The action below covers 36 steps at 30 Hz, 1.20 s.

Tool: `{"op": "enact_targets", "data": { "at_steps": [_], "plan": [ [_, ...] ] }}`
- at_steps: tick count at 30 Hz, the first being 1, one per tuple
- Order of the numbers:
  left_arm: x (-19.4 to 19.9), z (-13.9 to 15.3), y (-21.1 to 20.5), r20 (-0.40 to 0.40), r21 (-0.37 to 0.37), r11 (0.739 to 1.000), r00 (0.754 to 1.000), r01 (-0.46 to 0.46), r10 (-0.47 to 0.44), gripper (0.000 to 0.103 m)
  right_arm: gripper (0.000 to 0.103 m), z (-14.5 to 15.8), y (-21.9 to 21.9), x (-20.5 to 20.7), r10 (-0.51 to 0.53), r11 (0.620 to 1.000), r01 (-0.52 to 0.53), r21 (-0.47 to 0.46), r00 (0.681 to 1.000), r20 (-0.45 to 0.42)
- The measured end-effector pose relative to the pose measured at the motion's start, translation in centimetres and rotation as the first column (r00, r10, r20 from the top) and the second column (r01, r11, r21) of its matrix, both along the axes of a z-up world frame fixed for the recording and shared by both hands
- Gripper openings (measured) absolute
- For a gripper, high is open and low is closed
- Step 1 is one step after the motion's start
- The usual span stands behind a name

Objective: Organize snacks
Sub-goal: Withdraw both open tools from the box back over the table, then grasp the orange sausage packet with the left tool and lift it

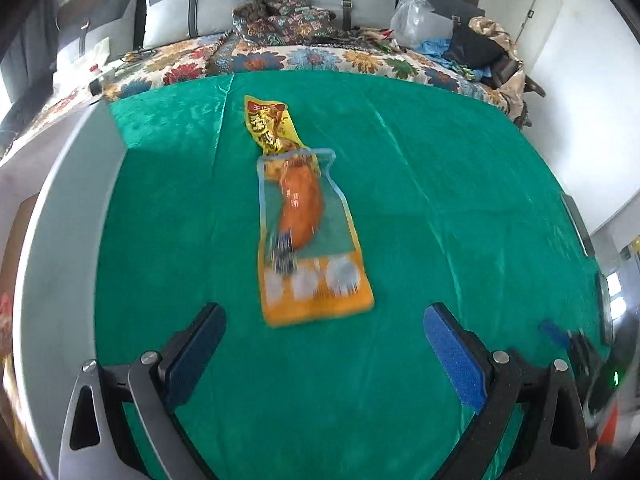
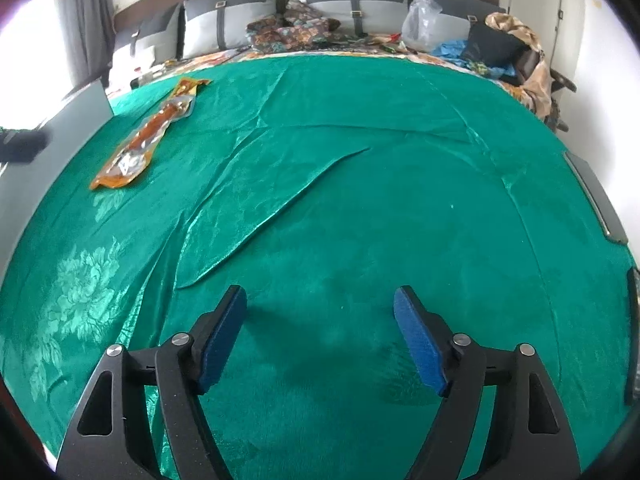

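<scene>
Green patterned cloth (image 2: 360, 208) covers the counter, creased into long folds, with a woven flower showing near its left side in the right wrist view. Behind it stands a bed (image 1: 320, 60) under a floral spread, with grey cushions (image 2: 344, 0) along a dark headboard, a clear plastic bag (image 1: 412, 20) and a heap of clothes (image 1: 480, 48) at its right end. A grey panel (image 1: 60, 220) runs along the counter's left edge.

1 snack packet (image 1: 308, 232) lies flat on the cloth: a yellow and clear pouch with an orange sausage-like piece visible inside. Its far end lies on top of, or is joined to, a smaller yellow printed wrapper (image 1: 270, 128); which of the 2 cannot be told. In the left wrist view the packet sits just ahead of the left gripper (image 1: 324, 316), roughly centred between its fingers and apart from them. In the right wrist view the same packet (image 2: 144, 140) lies far off to the upper left, well apart from the right gripper (image 2: 320, 300).

Both grippers point down at the cloth with their jaws spread wide and nothing between the blue pads (image 1: 452, 352). The right gripper hangs over bare cloth. At the right edge of the left wrist view the right gripper (image 1: 560, 336) shows as a blur.
</scene>
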<state>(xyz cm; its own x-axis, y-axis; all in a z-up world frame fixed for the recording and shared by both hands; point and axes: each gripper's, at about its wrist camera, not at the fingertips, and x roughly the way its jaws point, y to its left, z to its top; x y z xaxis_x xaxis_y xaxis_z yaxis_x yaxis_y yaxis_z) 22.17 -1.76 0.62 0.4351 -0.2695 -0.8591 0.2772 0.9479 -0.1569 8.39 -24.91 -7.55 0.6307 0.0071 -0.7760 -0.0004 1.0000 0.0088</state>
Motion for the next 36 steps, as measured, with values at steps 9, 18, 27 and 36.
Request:
{"op": "enact_targets", "data": {
  "at_steps": [9,18,27,36],
  "plan": [
    [7.0,-2.7,-0.9,0.004,0.052,0.999,1.000,0.005,-0.005,0.099,0.085,-0.3,0.0,0.0,0.019,1.000,-0.019,-0.001,1.000,-0.006],
    [11.0,-6.7,-3.0,-0.067,0.075,0.997,0.998,0.023,-0.018,0.098,0.086,-0.4,0.2,0.2,0.030,1.000,-0.030,-0.006,0.999,-0.014],
    [12.4,-8.7,-3.6,-0.018,0.147,0.989,0.999,-0.036,0.039,0.103,0.086,-0.4,0.2,0.1,0.030,1.000,-0.030,-0.006,0.999,-0.014],
    [7.2,-7.3,-0.2,0.055,0.134,0.987,0.996,-0.083,0.077,0.068,0.086,-0.5,0.4,0.2,0.031,0.999,-0.031,-0.006,0.999,-0.013]
  ]
}}
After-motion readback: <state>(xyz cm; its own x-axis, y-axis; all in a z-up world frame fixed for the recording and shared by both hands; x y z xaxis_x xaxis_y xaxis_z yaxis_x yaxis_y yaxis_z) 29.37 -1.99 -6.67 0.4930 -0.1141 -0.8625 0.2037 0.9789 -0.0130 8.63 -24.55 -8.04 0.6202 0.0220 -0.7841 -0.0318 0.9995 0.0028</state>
